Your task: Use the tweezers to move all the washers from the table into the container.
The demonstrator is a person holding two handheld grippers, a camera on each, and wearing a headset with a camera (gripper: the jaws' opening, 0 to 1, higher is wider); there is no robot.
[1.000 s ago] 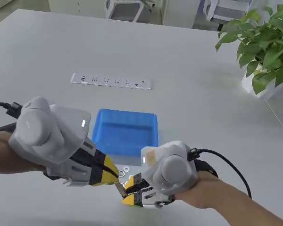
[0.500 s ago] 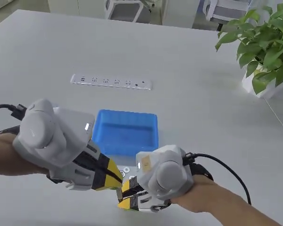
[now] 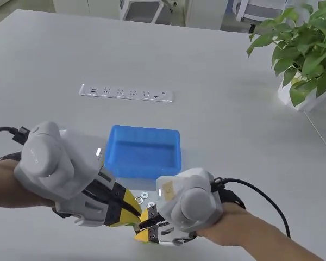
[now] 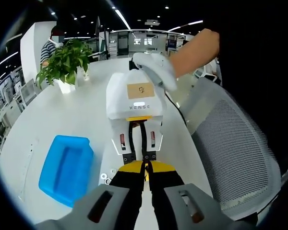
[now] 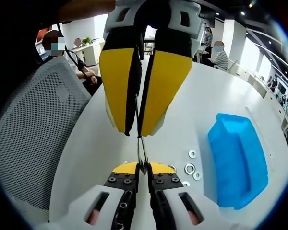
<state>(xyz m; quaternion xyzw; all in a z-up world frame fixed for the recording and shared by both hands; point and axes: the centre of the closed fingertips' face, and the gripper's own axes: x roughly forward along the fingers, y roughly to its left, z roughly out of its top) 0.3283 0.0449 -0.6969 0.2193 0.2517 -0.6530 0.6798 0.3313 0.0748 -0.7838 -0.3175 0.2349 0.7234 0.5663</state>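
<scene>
Washers (image 3: 145, 194), where did they lie?

Loose on the tabletop (image 3: 217, 109), a small cluster toward its near edge. They sat just beside the near side of the blue container (image 3: 144, 152), outside it.

And the tweezers?

The tweezers (image 5: 139, 151) were up off the tabletop, close to the washers. They showed as a thin metal strip running straight from one tool to the other.

How did the left tool stand?

The left tool (image 5: 136, 133) had its yellow jaws pressed together on one end of the tweezers. In the right gripper view it came in from the top of the picture.

The right tool?

The right tool (image 5: 141, 168) pinched the other end, its jaws all but closed around the metal. The two tools faced each other nose to nose, tips near but apart, with the tweezers bridging the gap. Each was held in a hand, over the near edge of the tabletop.

What else stood about?

A white power strip (image 3: 125, 92) lay beyond the container toward the far edge, well apart from it. A potted plant (image 3: 301, 49) stood by the right edge near the far corner. A grey mesh chair (image 4: 230, 153) showed past the near edge in both gripper views.
</scene>
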